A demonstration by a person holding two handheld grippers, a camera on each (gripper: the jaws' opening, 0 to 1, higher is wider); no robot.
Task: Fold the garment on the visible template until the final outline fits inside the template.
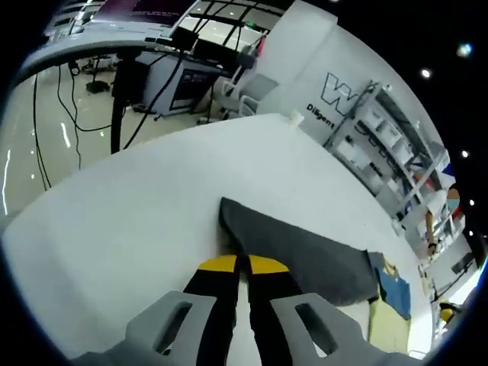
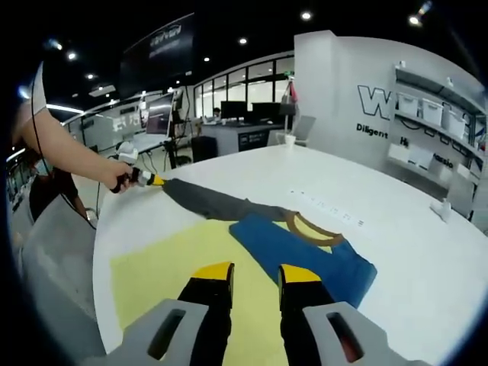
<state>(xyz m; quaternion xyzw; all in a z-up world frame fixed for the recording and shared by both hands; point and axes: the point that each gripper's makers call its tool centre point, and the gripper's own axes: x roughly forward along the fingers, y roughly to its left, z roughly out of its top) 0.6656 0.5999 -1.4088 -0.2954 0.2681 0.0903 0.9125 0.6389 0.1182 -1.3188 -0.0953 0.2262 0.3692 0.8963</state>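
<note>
Right gripper view: the right hand-held gripper point(image 2: 255, 276) is released (nothing sits between its yellow tips), hanging over the yellow template point(image 2: 164, 263) on the white surface point(image 2: 396, 221). Just ahead lies the garment point(image 2: 305, 255). Its grey part stretches to the left hand-held gripper point(image 1: 242, 264), clenched on it.

the left gripper point(image 1: 244, 264) rises from the bottom edge, its yellow-tipped jaws nearly together and pinching the near edge of the grey garment point(image 1: 305, 255). the garment lies across the white table point(image 1: 137, 206), stretching away from the jaws toward a blue patch point(image 1: 395, 290) and a yellow template point(image 1: 387, 326) at its far end. beyond the table stand a white wall with lettering point(image 1: 335, 91) and shelving point(image 1: 389, 145).
</note>
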